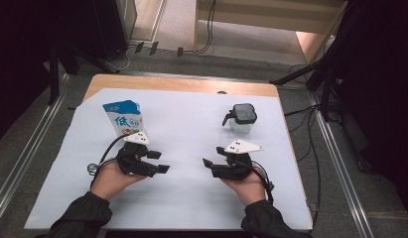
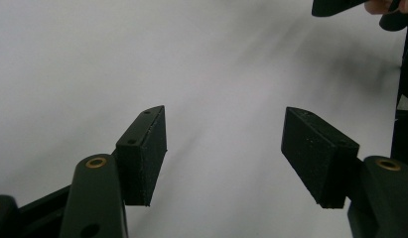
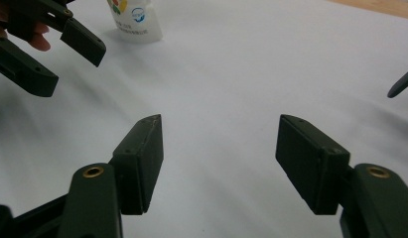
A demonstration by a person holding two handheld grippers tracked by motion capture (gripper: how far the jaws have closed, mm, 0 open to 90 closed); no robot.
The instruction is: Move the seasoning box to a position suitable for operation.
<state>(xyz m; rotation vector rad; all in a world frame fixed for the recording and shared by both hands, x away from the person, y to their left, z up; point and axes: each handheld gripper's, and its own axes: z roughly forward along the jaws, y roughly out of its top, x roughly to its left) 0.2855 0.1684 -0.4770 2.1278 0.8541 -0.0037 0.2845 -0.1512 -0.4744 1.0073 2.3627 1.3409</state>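
Two handheld grippers are seen over a white sheet (image 1: 191,198) spread on a wooden table (image 1: 181,84). The left gripper (image 1: 159,162) is held with jaws standing wide, nothing between them; its pads (image 2: 142,158) are matte black, blocky, finely grained. The right gripper (image 1: 210,163) is likewise gaping and empty, with the same rough rectangular pads (image 3: 142,163). Each gripper is topped by a pale three-cornered plate and trailed by a black cable. The jaw tips are pointed toward each other across a bare stretch of sheet, well apart.

Two containers are counted. One milk carton (image 1: 124,118), paperboard, blue-and-white, printed, gable-topped, is stood upright on the sheet just beyond the left gripper; its lower part is seen again in the right gripper view (image 3: 134,20). Its contents cannot be told. One clear plastic jug (image 1: 240,119), squat, with dark lid and dark handle, is stood on the sheet just beyond the right gripper; whether anything is inside cannot be told.

Neither container is touched by a gripper
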